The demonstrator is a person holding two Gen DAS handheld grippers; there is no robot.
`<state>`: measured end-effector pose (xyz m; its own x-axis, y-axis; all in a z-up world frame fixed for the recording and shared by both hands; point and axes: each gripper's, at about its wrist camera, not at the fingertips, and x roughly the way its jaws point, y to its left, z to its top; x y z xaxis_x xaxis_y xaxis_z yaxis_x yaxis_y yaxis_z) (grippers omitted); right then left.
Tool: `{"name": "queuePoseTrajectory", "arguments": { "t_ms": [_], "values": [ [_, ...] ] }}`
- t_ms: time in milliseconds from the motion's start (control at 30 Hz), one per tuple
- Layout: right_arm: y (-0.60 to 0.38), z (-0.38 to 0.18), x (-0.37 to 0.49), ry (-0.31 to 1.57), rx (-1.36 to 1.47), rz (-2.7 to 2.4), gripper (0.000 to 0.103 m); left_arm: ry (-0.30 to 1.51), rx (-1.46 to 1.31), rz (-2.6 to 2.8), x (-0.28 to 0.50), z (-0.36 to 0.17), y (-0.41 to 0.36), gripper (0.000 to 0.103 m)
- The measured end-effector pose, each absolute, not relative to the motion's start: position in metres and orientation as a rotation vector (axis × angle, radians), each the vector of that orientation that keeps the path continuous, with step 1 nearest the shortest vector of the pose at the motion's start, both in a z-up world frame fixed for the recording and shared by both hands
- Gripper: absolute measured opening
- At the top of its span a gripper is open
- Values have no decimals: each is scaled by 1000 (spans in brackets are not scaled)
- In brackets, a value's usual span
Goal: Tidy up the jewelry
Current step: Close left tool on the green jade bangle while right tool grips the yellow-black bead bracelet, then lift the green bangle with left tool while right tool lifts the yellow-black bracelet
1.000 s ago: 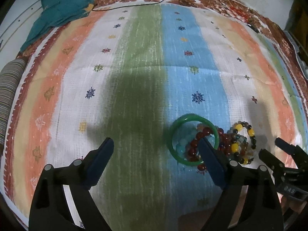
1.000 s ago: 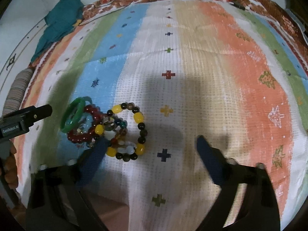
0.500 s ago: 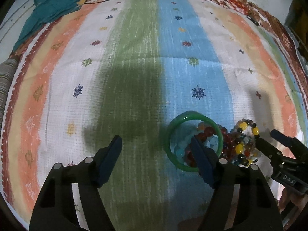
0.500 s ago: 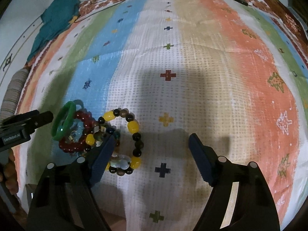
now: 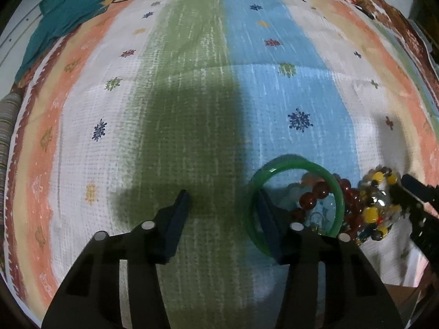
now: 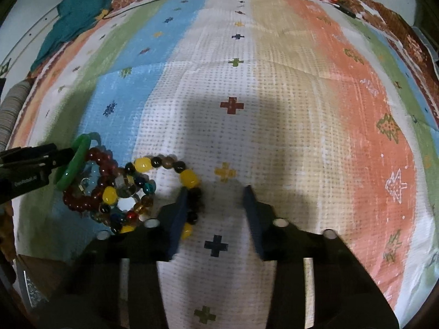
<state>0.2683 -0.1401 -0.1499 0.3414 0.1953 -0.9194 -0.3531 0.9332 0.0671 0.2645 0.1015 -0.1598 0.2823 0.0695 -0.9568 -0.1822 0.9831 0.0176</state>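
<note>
A pile of jewelry lies on the striped cloth. A green bangle [image 5: 295,200] rests against dark red beads [image 5: 314,194], with a yellow-and-black bead bracelet [image 5: 376,211] to its right. My left gripper [image 5: 223,203] is open; its right finger sits inside the bangle's ring, its left finger on the green stripe. In the right wrist view the green bangle [image 6: 75,164], red beads [image 6: 101,164] and yellow-and-black bracelet [image 6: 164,172] lie at the left. My right gripper [image 6: 215,196] is open; its left finger is inside the bracelet's loop at its right side.
The striped patterned cloth [image 5: 192,96] covers the surface, with a brown floral border at the far edge. A teal cloth [image 5: 68,16] and a thin dark cable lie at the far left. A striped roll [image 5: 6,126] sits at the left edge.
Both grippers have moved forward and lower toward the pile and narrowed their jaws. The left finger now sits inside the bangle, the right gripper's left finger inside the yellow-and-black bracelet.
</note>
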Motion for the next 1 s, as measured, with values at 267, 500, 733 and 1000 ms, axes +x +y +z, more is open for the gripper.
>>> {"name": "queuePoseTrajectory", "arguments": {
  "t_ms": [267, 500, 733, 1000],
  "values": [
    [-147, -148, 268, 1178, -106, 373, 11, 1292, -126, 171, 261, -159, 110, 7],
    [-144, -131, 258, 1136, -111, 387, 11, 1247, -98, 186, 249, -140, 105, 6],
    [-144, -103, 242, 1073, -115, 401, 11, 1175, -124, 171, 232, -110, 96, 7],
    [-149, -80, 227, 1021, -102, 399, 11, 1096, -146, 182, 220, -84, 91, 7]
  ]
}}
